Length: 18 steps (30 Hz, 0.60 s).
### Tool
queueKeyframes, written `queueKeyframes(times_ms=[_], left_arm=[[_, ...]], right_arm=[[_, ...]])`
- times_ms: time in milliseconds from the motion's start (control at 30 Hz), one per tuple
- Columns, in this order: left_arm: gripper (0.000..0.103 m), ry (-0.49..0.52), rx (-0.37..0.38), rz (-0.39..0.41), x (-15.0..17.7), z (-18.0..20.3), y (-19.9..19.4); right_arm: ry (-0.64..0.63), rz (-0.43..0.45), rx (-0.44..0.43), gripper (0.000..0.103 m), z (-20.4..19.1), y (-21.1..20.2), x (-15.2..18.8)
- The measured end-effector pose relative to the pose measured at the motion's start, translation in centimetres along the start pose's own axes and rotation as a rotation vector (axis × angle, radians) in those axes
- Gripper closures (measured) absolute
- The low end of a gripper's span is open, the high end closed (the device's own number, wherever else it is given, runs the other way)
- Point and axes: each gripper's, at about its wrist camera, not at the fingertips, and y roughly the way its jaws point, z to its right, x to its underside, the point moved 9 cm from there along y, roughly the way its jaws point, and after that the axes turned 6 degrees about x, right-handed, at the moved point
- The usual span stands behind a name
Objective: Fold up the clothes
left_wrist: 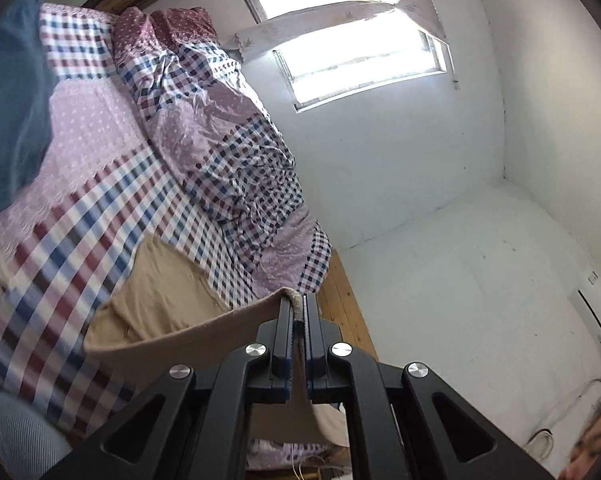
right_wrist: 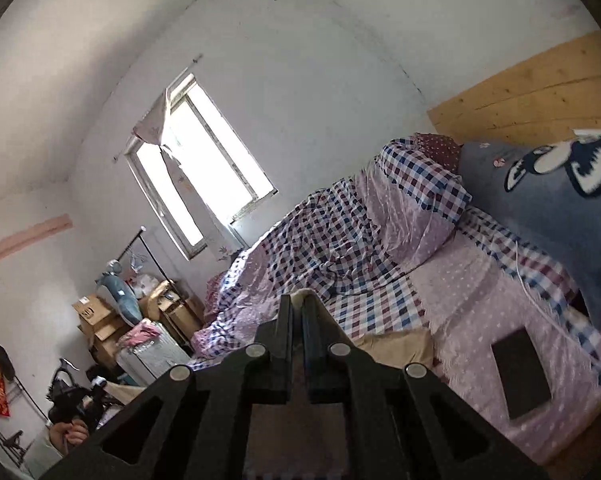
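Left gripper (left_wrist: 298,300) clamped on one edge of the beige garment (left_wrist: 160,300); right gripper (right_wrist: 298,300) clamped on a pale edge, likely the same cloth. Garment partly lifted, the rest trailing on the checked bed (left_wrist: 100,216). Best to keep both edges taut and level, then lay over evenly. No readable writing or brand anywhere.

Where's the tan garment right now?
The tan garment hangs from both shut tools, left and right; its body drapes on the checked bedsheet lower left in the left wrist view.
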Motion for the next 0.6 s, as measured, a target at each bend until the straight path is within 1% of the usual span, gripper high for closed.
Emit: queueKeyframes(times_ms=[133,267,400,433,533,600], left_arm=[[0.101,0.025,-0.035,0.01,-2.9,0.1,3.7],[0.101,0.012,-0.117,0.006,-5.8,-1.6,8.7],[0.101,0.002,-0.207,-0.016,-8.0,-5.5,14.7],[0.101,-0.002,-0.23,-0.02,-8.5,-6.8,16.4],[0.101,-0.034,-0.309,-0.039,-9.4,-11.2,21.2],[0.101,-0.05,-0.361,-0.055,-9.6,-14.5,24.2]], right_arm=[[-0.016,-0.023,0.042,0.101,0.8,4.6,-2.0],[-0.02,-0.079,0.093,0.101,2.9,10.5,-2.9],[-0.007,-0.158,0.143,0.101,6.2,17.6,-2.4],[0.015,-0.185,0.151,0.101,7.3,19.8,-2.0],[0.041,-0.254,0.188,0.101,10.4,25.4,-0.5],[0.039,-0.312,0.233,0.101,12.8,29.6,1.0]])
